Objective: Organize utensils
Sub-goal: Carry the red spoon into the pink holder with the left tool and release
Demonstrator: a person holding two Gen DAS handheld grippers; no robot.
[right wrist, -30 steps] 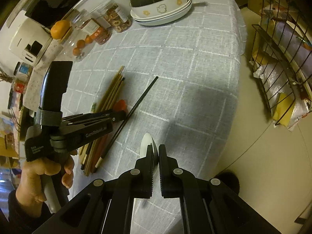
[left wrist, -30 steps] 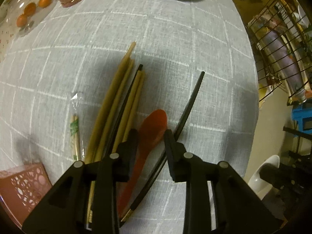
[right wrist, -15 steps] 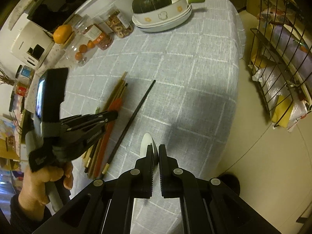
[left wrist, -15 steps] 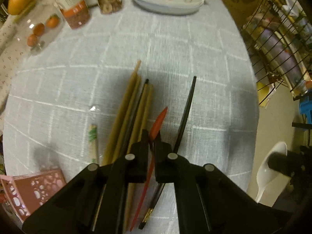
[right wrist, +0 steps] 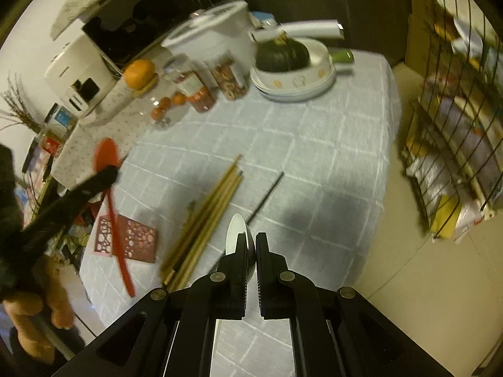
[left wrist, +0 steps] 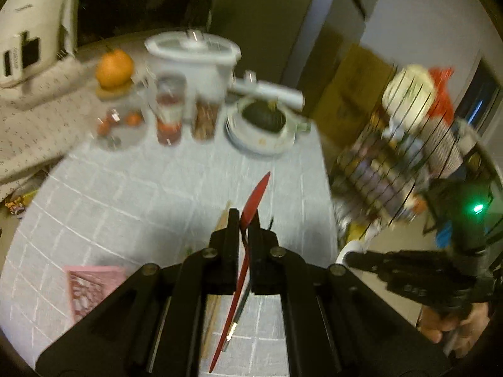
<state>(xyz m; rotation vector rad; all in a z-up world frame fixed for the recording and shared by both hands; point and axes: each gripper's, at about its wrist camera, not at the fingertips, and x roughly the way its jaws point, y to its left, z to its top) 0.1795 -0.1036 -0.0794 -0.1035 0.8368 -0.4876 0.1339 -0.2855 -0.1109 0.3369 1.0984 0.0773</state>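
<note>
My left gripper point(left wrist: 244, 216) is shut on a red spoon point(left wrist: 255, 199) and holds it edge-on, lifted above the table; from the right wrist view the red spoon point(right wrist: 107, 154) hangs in that gripper point(right wrist: 107, 172) at the left. My right gripper point(right wrist: 250, 239) is shut on a white spoon point(right wrist: 236, 229) over the table's near edge. A bundle of bamboo chopsticks point(right wrist: 207, 220) and a single black chopstick point(right wrist: 267, 193) lie on the grey checked tablecloth point(right wrist: 314, 144). A pink perforated holder point(right wrist: 129, 238) lies flat at the left; it also shows in the left wrist view point(left wrist: 91, 286).
Jars point(right wrist: 198, 91), an orange point(right wrist: 140, 72), a rice cooker point(right wrist: 213, 28) and stacked plates with a green squash point(right wrist: 283, 53) stand at the table's far side. A wire rack point(right wrist: 456, 132) stands on the floor to the right.
My left gripper closed on the red spoon, then lifted it off the table and tilted up. The right gripper kept hold of the white spoon and tilted slightly up.
</note>
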